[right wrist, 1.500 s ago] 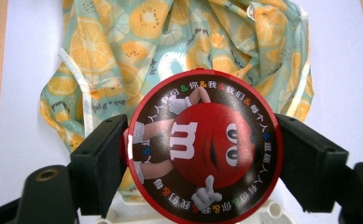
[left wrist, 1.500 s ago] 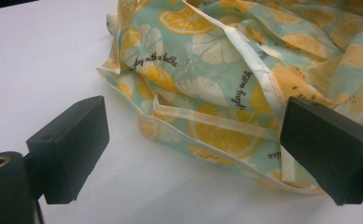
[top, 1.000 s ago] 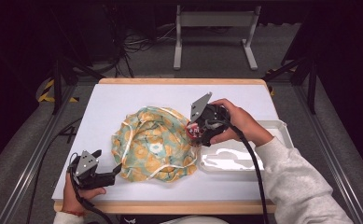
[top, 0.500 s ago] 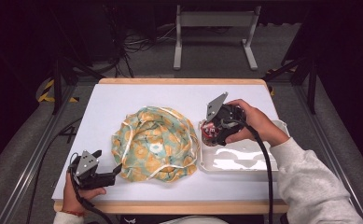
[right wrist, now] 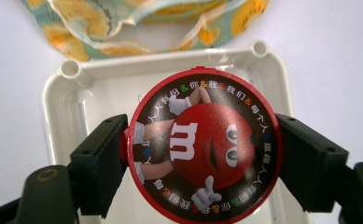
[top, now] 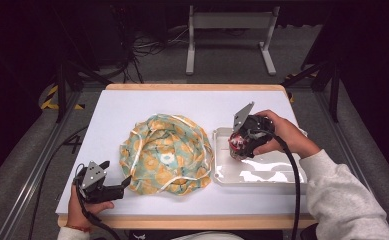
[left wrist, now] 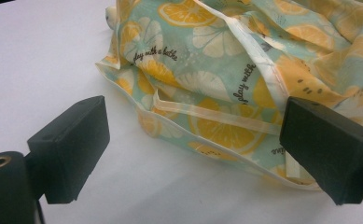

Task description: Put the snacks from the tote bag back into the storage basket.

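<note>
The high view looked down on the table (top: 132, 110) from above; both gripper views sat low, sharing the bag (left wrist: 244, 70).

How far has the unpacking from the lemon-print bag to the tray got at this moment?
Done: the round M&M's tin is out of the lemon-print bag. In hand: the right gripper grips it above the white tray. Left: setting it down. The left gripper waits open at the bag's edge.

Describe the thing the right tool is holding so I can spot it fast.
Find the white tray at the table's right side, beside the lemon-print cloth bag. Above it the right tool grips a round red-rimmed tin, the one with a red candy character and white "m".
</note>
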Demonstrator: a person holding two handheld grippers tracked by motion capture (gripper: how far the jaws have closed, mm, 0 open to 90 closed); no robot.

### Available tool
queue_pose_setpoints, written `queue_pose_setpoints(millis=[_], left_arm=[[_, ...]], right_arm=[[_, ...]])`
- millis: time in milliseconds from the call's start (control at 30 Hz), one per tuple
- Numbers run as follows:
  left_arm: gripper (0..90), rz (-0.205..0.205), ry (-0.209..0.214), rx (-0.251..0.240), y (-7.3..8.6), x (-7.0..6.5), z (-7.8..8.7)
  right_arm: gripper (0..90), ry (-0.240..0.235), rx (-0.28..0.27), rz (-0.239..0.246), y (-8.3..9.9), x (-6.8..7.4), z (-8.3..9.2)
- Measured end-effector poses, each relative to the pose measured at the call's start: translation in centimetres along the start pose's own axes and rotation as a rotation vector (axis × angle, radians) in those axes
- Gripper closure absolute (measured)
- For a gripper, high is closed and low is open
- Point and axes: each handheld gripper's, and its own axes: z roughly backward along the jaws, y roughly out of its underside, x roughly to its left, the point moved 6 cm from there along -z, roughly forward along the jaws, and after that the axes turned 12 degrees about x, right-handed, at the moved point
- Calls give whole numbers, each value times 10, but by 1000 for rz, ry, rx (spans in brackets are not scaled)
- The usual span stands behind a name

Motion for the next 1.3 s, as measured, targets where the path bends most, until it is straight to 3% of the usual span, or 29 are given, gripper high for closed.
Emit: queue_pose_setpoints(millis=[700, 1300], left_arm=[[92, -1, 6, 5, 0, 0, 0], [92, -4, 10, 6, 0, 0, -1]], right_arm=[[235, -42, 90, -36, 33, -8, -34], [232, -43, 98, -49, 38, -9, -39]])
